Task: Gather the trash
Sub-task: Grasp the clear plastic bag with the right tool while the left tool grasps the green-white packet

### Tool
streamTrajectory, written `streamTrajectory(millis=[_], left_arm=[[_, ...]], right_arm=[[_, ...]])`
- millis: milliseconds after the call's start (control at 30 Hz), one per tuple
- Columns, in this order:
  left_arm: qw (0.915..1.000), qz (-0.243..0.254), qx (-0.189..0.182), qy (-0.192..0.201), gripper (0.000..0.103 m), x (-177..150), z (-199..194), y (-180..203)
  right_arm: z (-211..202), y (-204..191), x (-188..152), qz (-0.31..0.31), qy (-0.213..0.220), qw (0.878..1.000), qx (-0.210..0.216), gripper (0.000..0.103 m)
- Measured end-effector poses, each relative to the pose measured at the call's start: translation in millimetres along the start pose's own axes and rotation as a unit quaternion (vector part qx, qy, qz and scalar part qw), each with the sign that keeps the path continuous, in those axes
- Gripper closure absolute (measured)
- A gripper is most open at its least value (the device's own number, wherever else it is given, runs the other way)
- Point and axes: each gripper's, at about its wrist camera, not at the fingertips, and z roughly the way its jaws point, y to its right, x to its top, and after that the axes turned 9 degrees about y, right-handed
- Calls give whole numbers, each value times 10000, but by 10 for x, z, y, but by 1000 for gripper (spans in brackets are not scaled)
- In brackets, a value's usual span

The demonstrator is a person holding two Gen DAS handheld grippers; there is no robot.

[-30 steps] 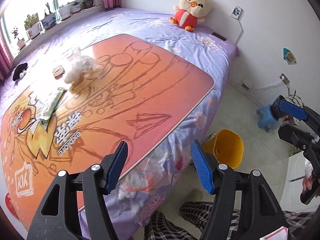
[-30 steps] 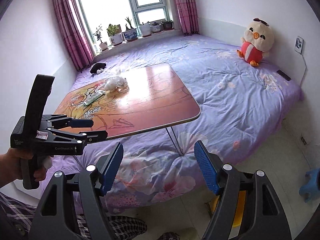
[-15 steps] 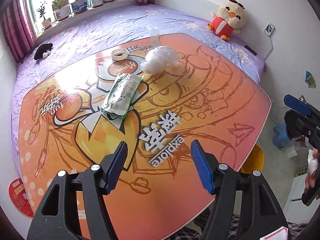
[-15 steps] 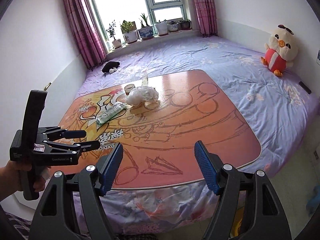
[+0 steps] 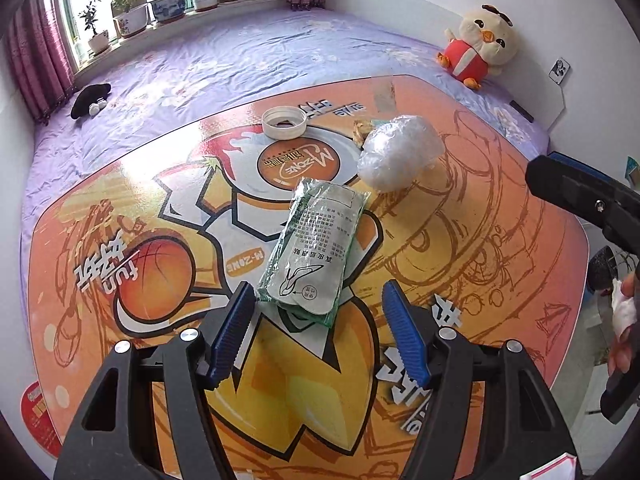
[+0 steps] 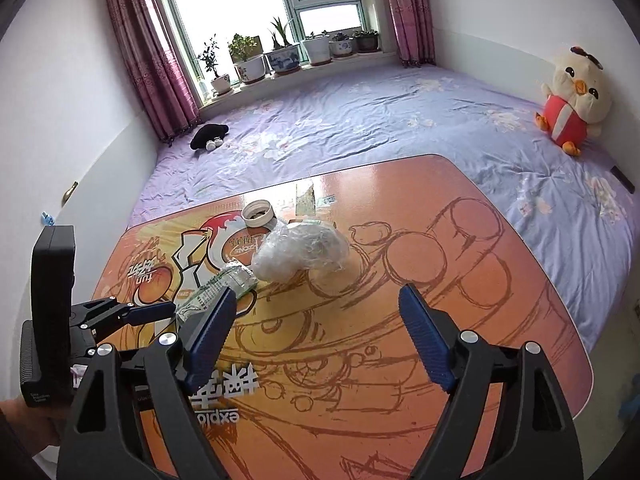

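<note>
Over the orange bed table (image 5: 500, 264), we hold our left gripper (image 5: 316, 332) spread and empty at the green wrapper (image 5: 316, 240), crumpled plastic (image 5: 400, 152) at one o'clock, right gripper (image 6: 316, 336) opening on nothing; better to straddle the wrapper squarely before closing.

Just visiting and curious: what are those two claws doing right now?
Left claw open, over green-and-white packet. Right claw empty, opening, facing crumpled plastic bag. White lid beyond. Nothing blocking.
</note>
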Motion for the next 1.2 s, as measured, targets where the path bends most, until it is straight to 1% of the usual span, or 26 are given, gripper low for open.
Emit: streamTrajectory(millis=[233,433,467,500,533,567,633,733,833,867,900,933,967,1033,1200], left_arm=[[10000,39,1,65,36,103,82,-48],[10000,10,-28,45,36,111,62,-86],[10000,14,-28,41,36,109,57,-90],[10000,19,-28,36,36,107,52,-88],[10000,21,-32,33,36,106,49,-87],[10000,20,-38,37,36,104,46,-86],[10000,55,-34,61,36,106,51,-79],[9998,152,-20,96,36,129,91,-45],[9996,239,-6,129,35,168,144,0],[9995,270,10,147,35,177,161,8],[9994,300,29,164,34,180,173,16],[9993,335,51,175,34,179,181,28],[9992,353,62,179,33,180,186,35],[9990,378,99,198,32,170,187,51],[9986,432,187,242,32,152,179,75]], right_arm=[[551,-27,158,116,-330,9994,-30,15],[976,-64,230,106,-609,9980,-111,14],[1036,-59,221,108,-706,9974,-98,16],[1068,-54,206,124,-775,9969,-3,21],[1077,-51,186,95,-827,9965,37,35],[1071,-53,167,46,-881,9961,31,46],[1020,-27,118,24,-950,9955,32,59],[855,88,38,130,-915,9957,-57,60],[679,195,-52,265,-890,9956,-104,59],[614,220,-81,289,-848,9959,-120,58],[571,231,-98,291,-788,9964,-132,53],[536,233,-109,265,-731,9968,-205,34],[498,235,-119,228,-650,9971,-328,20],[490,241,-100,143,-507,9974,-485,19],[675,250,-114,49,-746,9956,-565,19]])
